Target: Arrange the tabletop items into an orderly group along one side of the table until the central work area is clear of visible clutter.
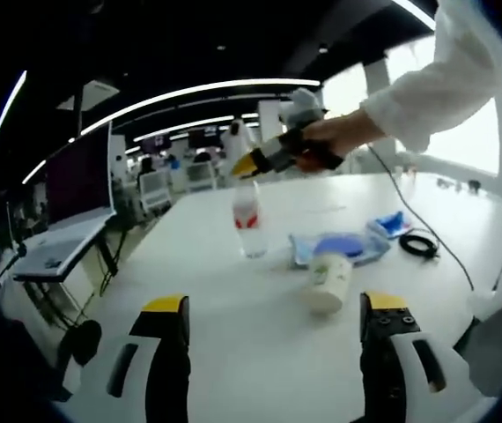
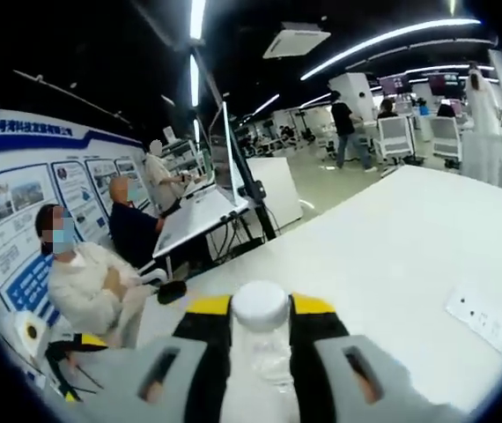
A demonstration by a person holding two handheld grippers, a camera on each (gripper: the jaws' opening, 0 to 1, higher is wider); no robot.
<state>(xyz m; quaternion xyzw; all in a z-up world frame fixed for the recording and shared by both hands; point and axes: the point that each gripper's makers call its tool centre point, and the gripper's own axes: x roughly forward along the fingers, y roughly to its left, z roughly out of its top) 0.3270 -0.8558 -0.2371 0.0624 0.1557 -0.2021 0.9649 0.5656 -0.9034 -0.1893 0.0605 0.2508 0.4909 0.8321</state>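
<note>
The right claw (image 2: pixel 262 339) is clamped around a clear bottle (image 1: pixel 247 220) standing on the white counter (image 1: pixel 260 344). The left claw (image 1: pixel 273 339), jaws apart, hovers before a paper cup (image 1: pixel 329 280).

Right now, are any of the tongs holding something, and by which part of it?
The right tongs grip the plastic bottle at its neck, just below the white cap. The left tongs are open and hold nothing.
</note>
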